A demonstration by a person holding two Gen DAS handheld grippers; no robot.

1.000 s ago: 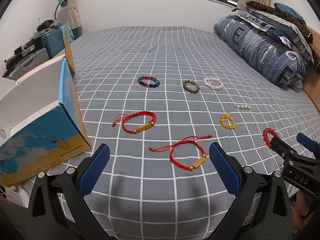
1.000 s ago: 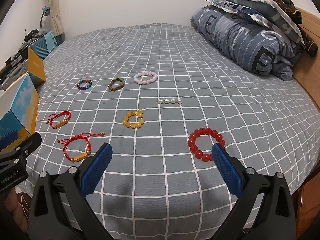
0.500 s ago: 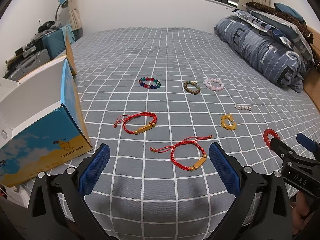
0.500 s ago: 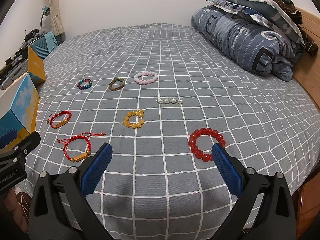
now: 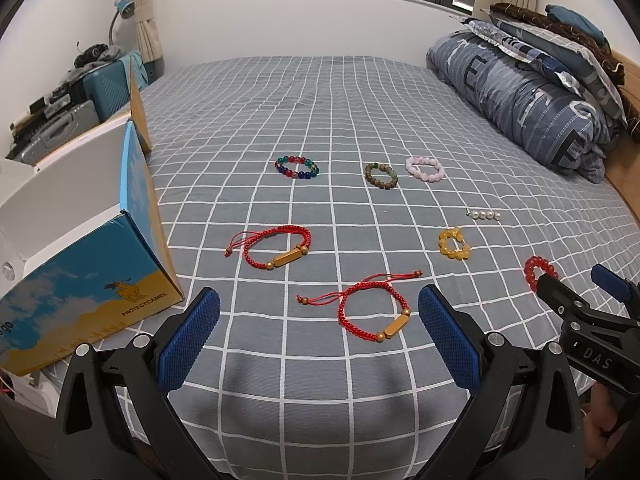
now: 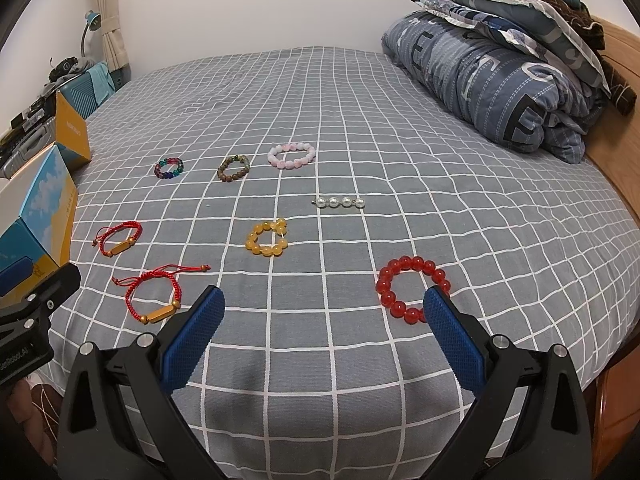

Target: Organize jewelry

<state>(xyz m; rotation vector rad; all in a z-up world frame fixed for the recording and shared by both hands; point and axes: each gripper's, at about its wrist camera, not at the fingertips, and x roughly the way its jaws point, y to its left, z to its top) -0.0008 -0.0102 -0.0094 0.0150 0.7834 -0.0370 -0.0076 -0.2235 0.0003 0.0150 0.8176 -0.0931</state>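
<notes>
Each gripper is a black frame with 2 long fingers faced in blue, finely cross-hatched pads [image 5: 188,344], and round silver screws along the arms. The left gripper [image 5: 320,340] matches the right gripper [image 6: 324,336]. White lettering reads "DAS" on one body; bare skin shows beneath both handles.

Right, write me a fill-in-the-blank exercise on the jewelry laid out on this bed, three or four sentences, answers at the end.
1. Both the left gripper and the right gripper have their jaws ____.
2. The short straight pearl bar holds ____ pearls.
3. Each of the two red woven cord bracelets carries a long bead of ____ colour.
4. The large red bead bracelet lies nearest the ____ gripper.

Missing words: open; four; gold; right
</notes>
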